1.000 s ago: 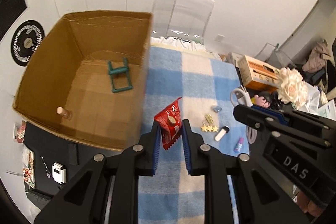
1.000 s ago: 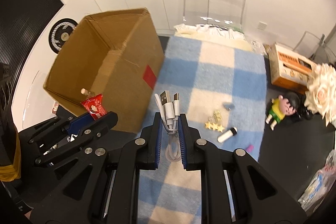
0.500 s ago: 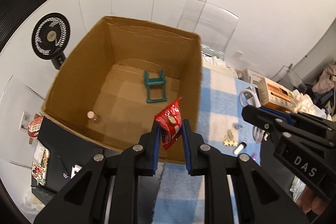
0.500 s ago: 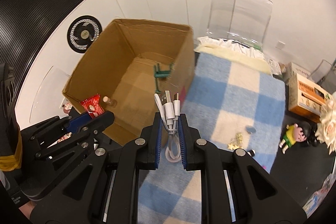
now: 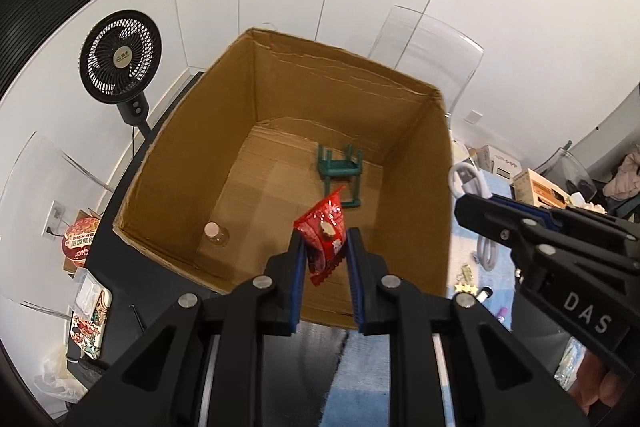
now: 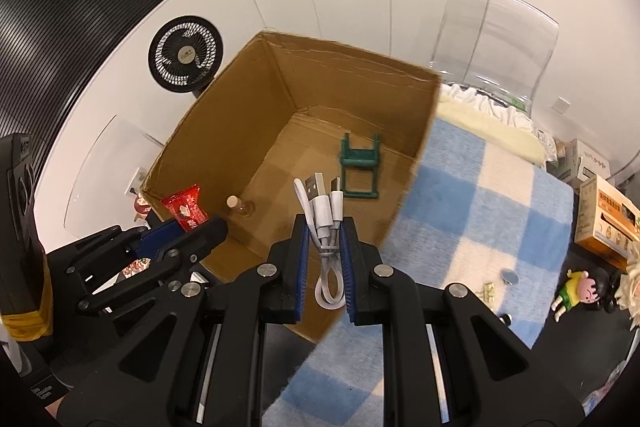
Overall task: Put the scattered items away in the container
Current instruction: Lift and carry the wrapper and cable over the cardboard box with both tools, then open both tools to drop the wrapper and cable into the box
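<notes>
An open cardboard box [image 5: 188, 163] [image 6: 208, 131] holds a small green stool [image 5: 340, 171] [image 6: 359, 167] and a little corked bottle [image 5: 216, 234] [image 6: 239, 206]. My left gripper [image 5: 324, 259] is shut on a red snack packet [image 5: 323, 235] and holds it over the box's near edge; the packet also shows in the right wrist view [image 6: 186, 207]. My right gripper [image 6: 323, 255] is shut on a coiled white USB cable [image 6: 324, 219] above the box's near right corner. The cable also shows in the left wrist view [image 5: 470, 179].
A blue and white checked blanket [image 6: 480, 195] lies right of the box with small items on it: gold stars [image 5: 466, 287], a white tube [image 5: 484, 293], a round cell [image 6: 509, 277]. A doll [image 6: 576, 291], an orange carton [image 6: 608, 223], a black fan [image 5: 120, 57] and clear chairs stand around.
Both grippers have moved left from over the blanket to over the open box, carrying the snack packet and the cable. The box interior now fills the middle of both views.
</notes>
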`<action>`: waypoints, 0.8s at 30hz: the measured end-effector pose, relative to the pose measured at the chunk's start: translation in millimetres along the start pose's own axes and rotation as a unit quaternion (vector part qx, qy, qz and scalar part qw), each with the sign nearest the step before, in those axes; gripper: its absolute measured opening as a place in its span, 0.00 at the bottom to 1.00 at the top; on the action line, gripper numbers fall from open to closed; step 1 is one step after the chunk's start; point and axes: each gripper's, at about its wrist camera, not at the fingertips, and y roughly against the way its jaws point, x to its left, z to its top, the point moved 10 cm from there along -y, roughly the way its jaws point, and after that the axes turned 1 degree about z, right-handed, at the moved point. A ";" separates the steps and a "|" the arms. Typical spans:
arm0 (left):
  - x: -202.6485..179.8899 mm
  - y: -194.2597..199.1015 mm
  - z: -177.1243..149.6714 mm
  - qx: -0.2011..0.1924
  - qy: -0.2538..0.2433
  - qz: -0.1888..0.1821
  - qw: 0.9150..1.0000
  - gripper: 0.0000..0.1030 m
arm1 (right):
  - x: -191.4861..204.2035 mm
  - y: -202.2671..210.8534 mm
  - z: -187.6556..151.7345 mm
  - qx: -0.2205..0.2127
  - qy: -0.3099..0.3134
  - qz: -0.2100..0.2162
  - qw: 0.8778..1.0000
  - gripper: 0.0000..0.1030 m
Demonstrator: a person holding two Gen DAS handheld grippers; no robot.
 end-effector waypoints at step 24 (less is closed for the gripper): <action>43.6 -32.9 7.8 0.025 0.020 -0.002 0.999 0.19 | 19.3 -50.0 7.3 0.037 0.023 -0.005 0.999 0.17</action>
